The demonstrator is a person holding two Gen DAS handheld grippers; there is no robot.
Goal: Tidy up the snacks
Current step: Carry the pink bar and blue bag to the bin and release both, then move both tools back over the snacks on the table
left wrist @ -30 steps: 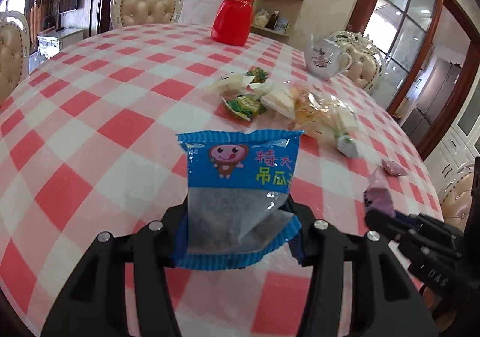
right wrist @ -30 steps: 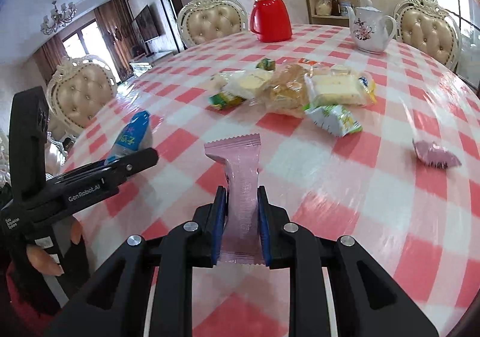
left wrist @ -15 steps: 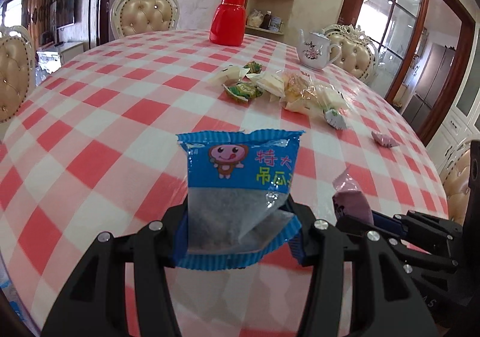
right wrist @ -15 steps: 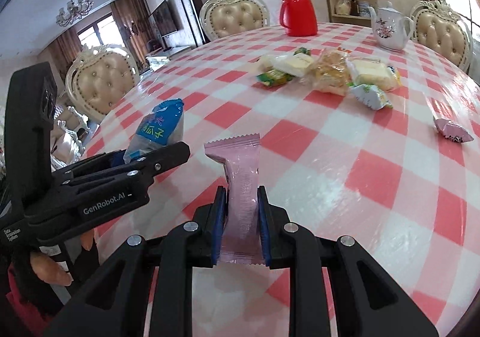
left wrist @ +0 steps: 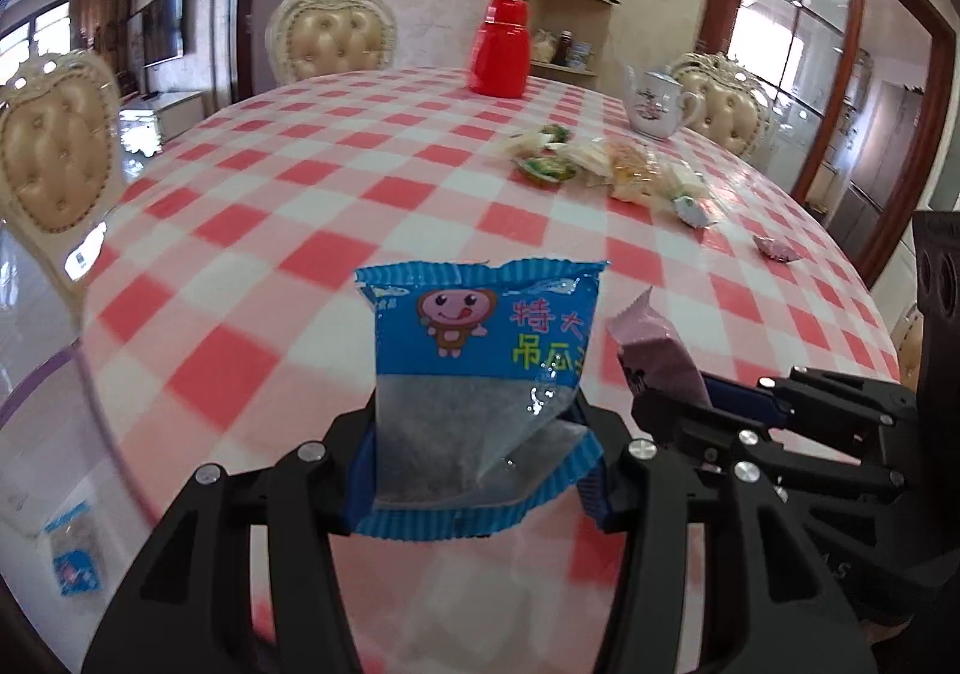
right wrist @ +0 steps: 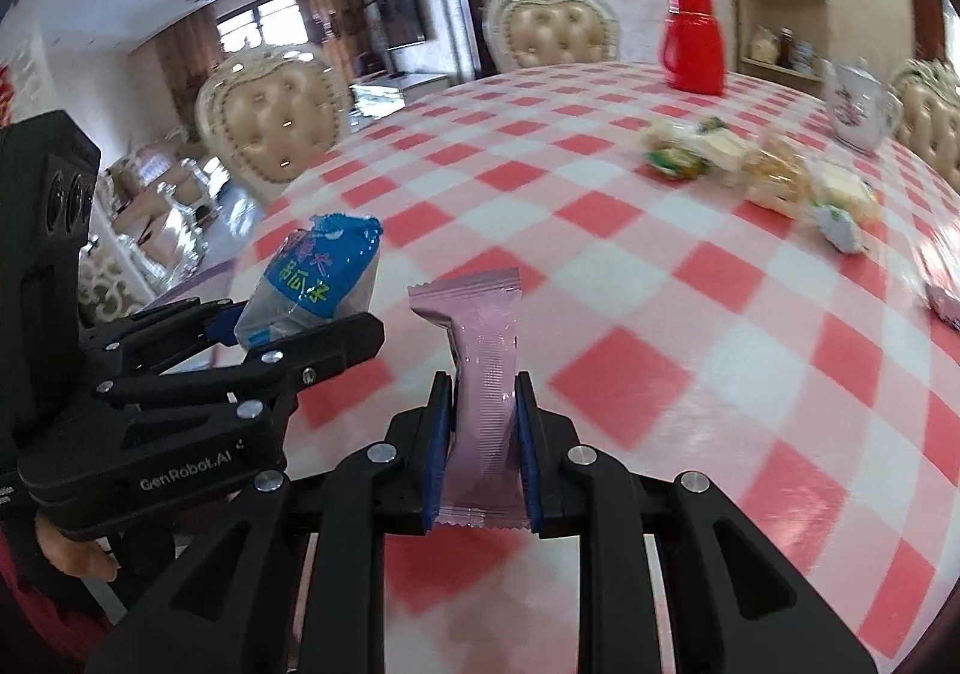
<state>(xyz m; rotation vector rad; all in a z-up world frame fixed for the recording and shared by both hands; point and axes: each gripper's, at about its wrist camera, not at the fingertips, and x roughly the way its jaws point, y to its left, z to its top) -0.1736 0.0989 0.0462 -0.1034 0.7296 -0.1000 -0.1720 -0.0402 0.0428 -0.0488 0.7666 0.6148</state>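
My left gripper (left wrist: 480, 458) is shut on a blue snack packet (left wrist: 480, 368) with a cartoon face, held upright above the near table edge. It also shows in the right wrist view (right wrist: 318, 278), at my left. My right gripper (right wrist: 483, 428) is shut on a pink snack bar (right wrist: 483, 374), held upright. The pink bar also shows in the left wrist view (left wrist: 657, 350), close to the right of the blue packet. A pile of wrapped snacks (left wrist: 612, 167) lies on the far right of the table, also seen in the right wrist view (right wrist: 768, 170). A small pink candy (left wrist: 777, 248) lies apart.
The round table has a red-and-white checked cloth (left wrist: 336, 182). A red thermos (left wrist: 501, 47) and a white teapot (left wrist: 657, 101) stand at the far side. Padded chairs (left wrist: 54, 158) surround it. A blue packet (left wrist: 75, 554) lies on the floor at lower left.
Both grippers have pulled back toward the near left edge of the table with their snacks still held. The snack pile now looks farther away and the floor shows at left.
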